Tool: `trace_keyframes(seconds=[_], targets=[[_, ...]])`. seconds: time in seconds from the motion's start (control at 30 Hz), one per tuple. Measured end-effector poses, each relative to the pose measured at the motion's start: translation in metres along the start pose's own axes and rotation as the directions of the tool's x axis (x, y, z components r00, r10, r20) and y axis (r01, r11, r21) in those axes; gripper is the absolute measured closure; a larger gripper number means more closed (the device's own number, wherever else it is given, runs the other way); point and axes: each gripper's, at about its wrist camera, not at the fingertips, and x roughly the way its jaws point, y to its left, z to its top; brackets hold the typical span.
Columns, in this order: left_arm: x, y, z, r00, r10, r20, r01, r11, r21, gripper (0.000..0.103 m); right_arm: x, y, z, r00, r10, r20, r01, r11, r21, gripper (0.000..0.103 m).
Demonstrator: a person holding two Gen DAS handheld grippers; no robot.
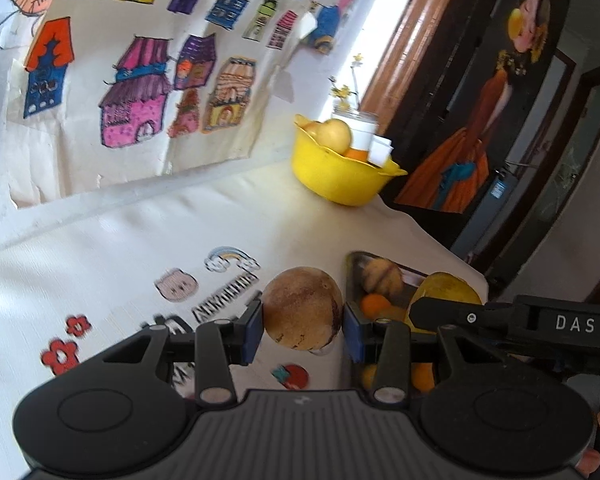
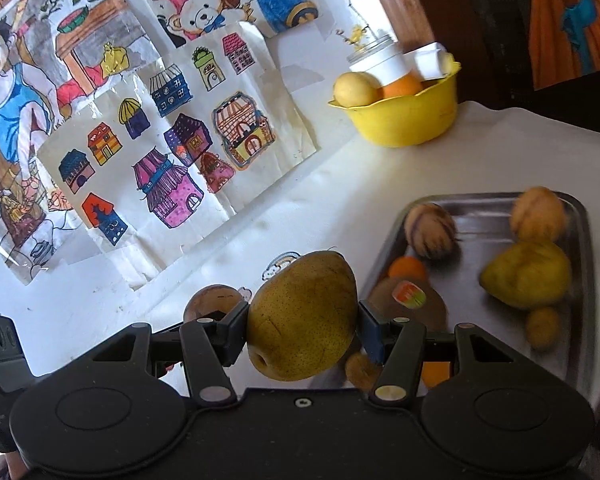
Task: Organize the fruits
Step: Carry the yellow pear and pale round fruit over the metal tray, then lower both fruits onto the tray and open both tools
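Left tongs (image 1: 303,330): clamped on a round brown fruit (image 1: 302,307), held above the surface (image 1: 140,240). Right tongs (image 2: 303,330): clamped on a green pear (image 2: 303,314), with the tray (image 2: 580,280) of fruit at 3 o'clock. Yellow bowl (image 2: 404,120): at 1 o'clock, far edge of surface, holding more fruit.

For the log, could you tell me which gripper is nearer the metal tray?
Right. The right gripper holds a pear beside the metal tray; the left gripper is farther off.
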Motion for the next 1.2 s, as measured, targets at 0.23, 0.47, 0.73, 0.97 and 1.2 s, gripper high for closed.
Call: trace_keyframes(seconds=[0.23, 0.47, 0.73, 0.97, 1.2], targets=[[-0.004, -0.015, -0.017, 0.999, -0.039, -0.03, 0.039, 0.999, 0.004, 0.057, -0.027, -0.014, -0.022, 1.0, -0.023, 0.009, 0.022, 0.999, 0.027, 0.045], [0.0, -0.03, -0.036, 0.995, -0.066, -0.068, 0.068, 0.997, 0.022, 0.057, -0.046, -0.028, -0.046, 0.998, -0.055, 0.011, 0.055, 0.998, 0.037, 0.045], [0.005, -0.05, -0.056, 0.988, -0.095, -0.121, 0.103, 0.993, 0.063, 0.057, -0.06, -0.045, -0.068, 0.996, -0.085, 0.008, 0.084, 0.994, 0.073, 0.045], [0.009, -0.06, -0.068, 0.984, -0.104, -0.147, 0.12, 0.988, 0.101, 0.057, -0.065, -0.059, -0.077, 0.988, -0.153, 0.021, 0.151, 0.986, 0.07, 0.045], [0.013, -0.066, -0.076, 0.984, -0.09, -0.152, 0.111, 0.985, 0.135, 0.057, -0.061, -0.068, -0.077, 0.979, -0.197, 0.043, 0.195, 0.98, 0.049, 0.045]])
